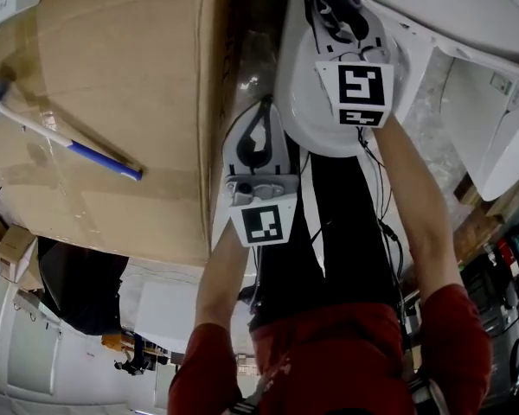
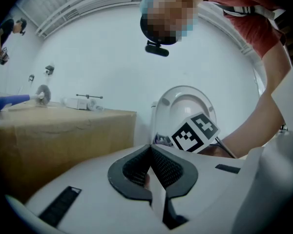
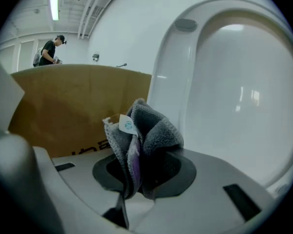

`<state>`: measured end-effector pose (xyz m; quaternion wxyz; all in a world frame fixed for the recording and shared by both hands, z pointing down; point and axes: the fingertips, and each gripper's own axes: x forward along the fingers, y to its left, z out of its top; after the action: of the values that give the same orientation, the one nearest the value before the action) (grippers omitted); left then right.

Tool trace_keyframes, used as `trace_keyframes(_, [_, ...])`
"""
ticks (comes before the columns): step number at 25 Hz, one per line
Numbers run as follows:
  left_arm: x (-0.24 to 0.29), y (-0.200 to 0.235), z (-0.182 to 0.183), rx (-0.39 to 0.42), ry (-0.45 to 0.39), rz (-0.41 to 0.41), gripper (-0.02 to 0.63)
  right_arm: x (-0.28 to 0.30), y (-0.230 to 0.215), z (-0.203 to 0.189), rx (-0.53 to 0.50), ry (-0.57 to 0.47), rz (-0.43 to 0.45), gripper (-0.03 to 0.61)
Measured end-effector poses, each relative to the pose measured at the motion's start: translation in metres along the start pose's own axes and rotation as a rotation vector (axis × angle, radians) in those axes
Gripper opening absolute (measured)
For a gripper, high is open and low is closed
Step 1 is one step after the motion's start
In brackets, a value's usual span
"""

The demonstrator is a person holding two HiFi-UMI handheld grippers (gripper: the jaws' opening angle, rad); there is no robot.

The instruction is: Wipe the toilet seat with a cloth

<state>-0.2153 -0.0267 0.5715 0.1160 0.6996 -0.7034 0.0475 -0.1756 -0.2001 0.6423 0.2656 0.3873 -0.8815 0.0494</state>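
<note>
grey cloth (image 3: pixel 146 130) bunched, lower end buried in the right tool (image 3: pixel 136 168), which pinches it. folds stick out along the tool toward the raised toilet lid (image 3: pixel 234 82); contact unclear. left tool (image 2: pixel 150 149) pressed together, empty, near cardboard box (image 2: pixel 63 130).

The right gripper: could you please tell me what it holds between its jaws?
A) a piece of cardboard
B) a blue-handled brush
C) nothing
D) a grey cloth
D: in the right gripper view, a bunched grey cloth is clamped between the jaws of the right gripper.
</note>
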Motion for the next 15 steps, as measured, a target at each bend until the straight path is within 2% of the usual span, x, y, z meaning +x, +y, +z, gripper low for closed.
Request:
trace_keyframes(6, [0.008, 0.005, 0.03, 0.002, -0.031, -0.006, 0.014, -0.027, -0.008, 0.08, -0.06, -0.135, -0.013, 0.097])
trace_keyframes(10, [0.015, -0.002, 0.059, 0.026, -0.067, -0.032, 0.014, -0.049, -0.018, 0.134, -0.219, -0.227, -0.026, 0.097])
trace_keyframes(12, [0.018, -0.007, 0.071, 0.033, -0.081, -0.043, 0.014, -0.064, -0.022, 0.155, -0.279, -0.244, -0.036, 0.097])
trace_keyframes(15, [0.021, -0.017, 0.086, 0.04, -0.096, -0.057, 0.014, -0.086, -0.032, 0.179, -0.292, -0.247, -0.047, 0.097])
